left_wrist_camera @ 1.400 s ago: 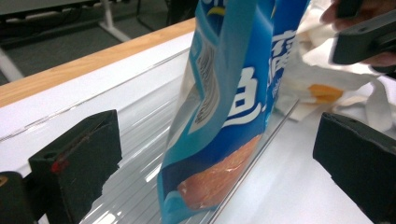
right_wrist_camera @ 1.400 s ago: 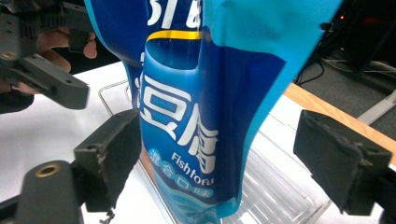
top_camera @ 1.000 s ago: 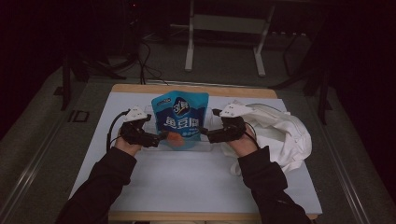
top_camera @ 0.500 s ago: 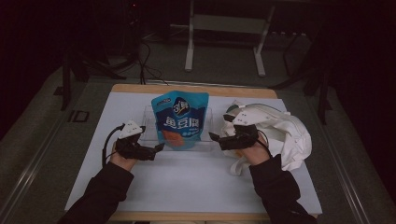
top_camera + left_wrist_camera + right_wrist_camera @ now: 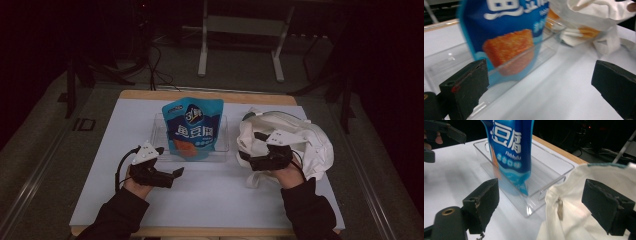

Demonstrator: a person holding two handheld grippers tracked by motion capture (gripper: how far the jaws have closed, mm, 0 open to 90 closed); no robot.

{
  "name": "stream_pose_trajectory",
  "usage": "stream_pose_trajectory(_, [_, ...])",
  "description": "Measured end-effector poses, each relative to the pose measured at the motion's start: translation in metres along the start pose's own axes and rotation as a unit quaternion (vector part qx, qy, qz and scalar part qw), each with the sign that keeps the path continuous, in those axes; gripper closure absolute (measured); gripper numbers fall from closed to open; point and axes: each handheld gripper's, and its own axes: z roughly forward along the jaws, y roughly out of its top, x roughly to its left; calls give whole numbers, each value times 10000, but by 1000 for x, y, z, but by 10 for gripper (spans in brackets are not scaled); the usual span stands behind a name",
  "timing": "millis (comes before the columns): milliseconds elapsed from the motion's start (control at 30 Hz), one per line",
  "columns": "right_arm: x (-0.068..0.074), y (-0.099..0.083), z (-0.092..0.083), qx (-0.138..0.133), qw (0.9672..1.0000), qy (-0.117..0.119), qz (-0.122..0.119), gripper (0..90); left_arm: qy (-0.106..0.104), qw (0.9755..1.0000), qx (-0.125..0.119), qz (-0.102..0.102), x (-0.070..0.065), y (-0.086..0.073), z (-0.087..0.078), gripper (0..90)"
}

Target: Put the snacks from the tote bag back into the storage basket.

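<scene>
1. A white table [image 5: 210,200] carries a clear tray [image 5: 162,142], a blue pouch [image 5: 192,127] and a white cloth bag [image 5: 310,145].
2. The tray sits at 12 o'clock from the table's middle, toward the far edge. In the right gripper view it shows as a clear rectangular tray [image 5: 554,170] with upright walls.
3. The pouch stands upright in the tray, its printed face toward the person. In the left gripper view the pouch [image 5: 506,37] shows an orange square picture behind the tray's near wall [image 5: 529,65].
4. The bag lies crumpled at 3 o'clock from the tray, just beside its right end. In the right gripper view the bag [image 5: 584,202] has its edge close against the tray's corner; whether they touch I cannot tell.
5. The left gripper [image 5: 172,175] is held low over the table at 7 o'clock from the tray, apart from it, pointing toward 3 o'clock. Its fingers [image 5: 466,87] stand wide apart with nothing between them.
6. The right gripper [image 5: 245,159] is at the bag's near left side, pointing toward 9 o'clock. Its fingers [image 5: 482,200] are spread wide and grip nothing; the bag's edge lies between them in its own view.
7. Dark sleeves [image 5: 120,220] come in from the bottom of the high view.
</scene>
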Motion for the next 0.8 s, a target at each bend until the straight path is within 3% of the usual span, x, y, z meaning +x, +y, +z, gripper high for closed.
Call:
stream_pose_trajectory(267, [0, -22, -14, 161, 9998, -86, -81, 145, -256, 9994, 40, 208, -18, 0, 3, 15])
stream_pose_trajectory(600, [7, -37, -32, 30, 9999, -137, -92, 146, -531, 9975, 167, 424, -35, 1, 11, 16])
stream_pose_trajectory(800, [13, -46, -35, 105, 9996, -214, -141, 146, -617, 9962, 293, 544, -40, -3, 19, 16])
